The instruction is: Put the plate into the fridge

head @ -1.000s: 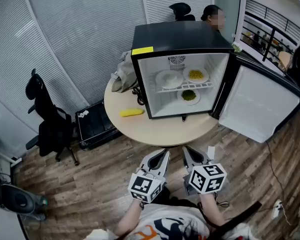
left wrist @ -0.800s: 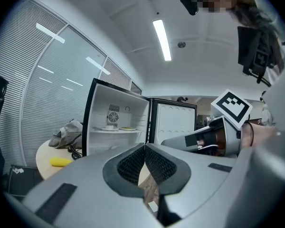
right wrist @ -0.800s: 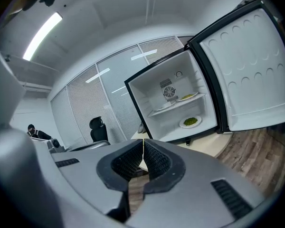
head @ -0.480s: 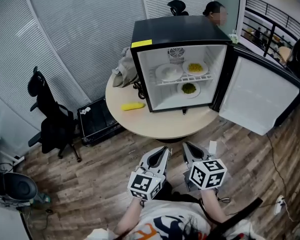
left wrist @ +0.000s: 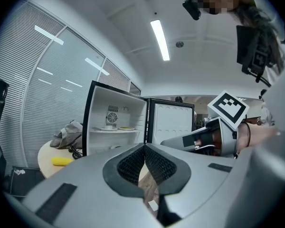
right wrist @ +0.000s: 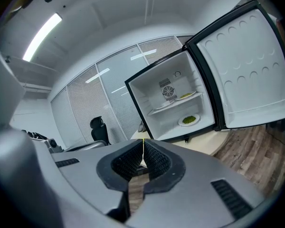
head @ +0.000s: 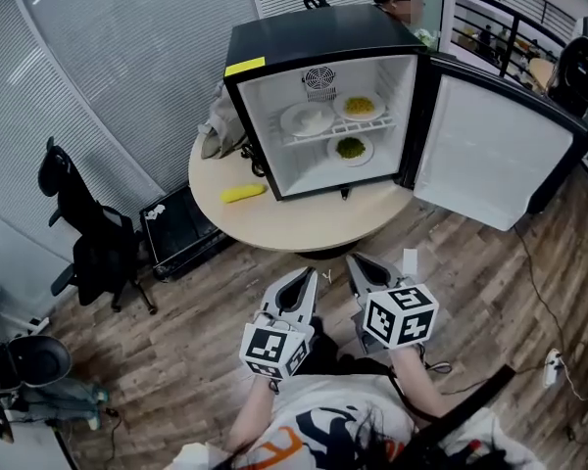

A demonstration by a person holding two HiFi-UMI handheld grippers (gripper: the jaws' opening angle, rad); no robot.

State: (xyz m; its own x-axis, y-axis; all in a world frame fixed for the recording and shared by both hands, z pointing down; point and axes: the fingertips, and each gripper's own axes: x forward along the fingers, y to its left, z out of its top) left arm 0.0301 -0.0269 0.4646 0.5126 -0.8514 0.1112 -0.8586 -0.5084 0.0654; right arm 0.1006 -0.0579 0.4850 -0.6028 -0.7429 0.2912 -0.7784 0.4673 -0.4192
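Placing looks done, as a judgement. No plate sits outside the black mini fridge [head: 314, 35] and neither gripper carries one.

- Left gripper [head: 307, 278]: jaws closed together, nothing between them.
- Right gripper [head: 357, 262]: jaws closed together, nothing between them.
- Both are held close to the person's body, above the wood floor and well apart from the fridge.
- White fridge door [head: 480, 150] stands wide open. Shutting it may be all that remains, though the task sentence does not ask for it.

Three plates inside; I cannot tell which is the task's.

- Empty white round plate [head: 307, 118]: left on the white wire shelf [head: 376, 125], flat, glossy, nothing on it.
- White plate of yellow food [head: 360, 106]: just beside it on the same shelf, to the right.
- White plate of green food [head: 350, 149]: below, on the fridge floor, near the front.

All three lie level and none overhangs.

The fridge stands on the round beige surface [head: 304, 225]. A yellow oblong object [head: 243, 193] lies to its left, apart from it.
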